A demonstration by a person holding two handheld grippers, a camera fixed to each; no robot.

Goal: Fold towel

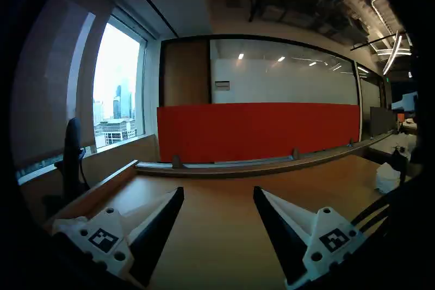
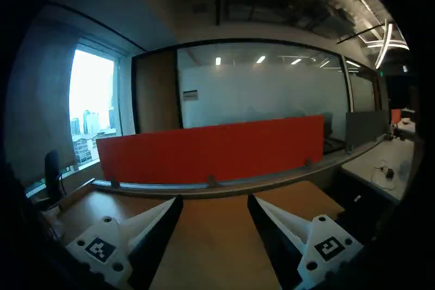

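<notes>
A frosted glass wall [image 1: 283,80] with a smooth, matte pane in a dark frame spans the back of the room, and it also shows in the right gripper view [image 2: 261,83]. To its left a tall window [image 1: 117,94] is bright with daylight and city towers. Below the glass stands a long, flat, rectangular orange-red partition [image 1: 255,131], held in small clips along a metal rail; in the right gripper view [image 2: 217,148] it sits at a slant.

The desk [image 1: 217,235] is smooth brown wood with a raised lip along its left edge, and its top is bare between the fingers in both views [image 2: 217,246].

The left tongs [image 1: 218,189] are released, with their two wedge-shaped fingers spread wide apart over the wood. The fingers are white plastic on the outside, black on the inner faces, and each carries a square black-and-white marker. The right tongs [image 2: 215,197] are built the same way and are also released, holding nothing.

A white crumpled bundle [image 1: 387,177], soft-looking and folded in on itself, sits at the far right edge of the desk, well apart from both tongs. It may be the towel, though it is too small to tell.
</notes>
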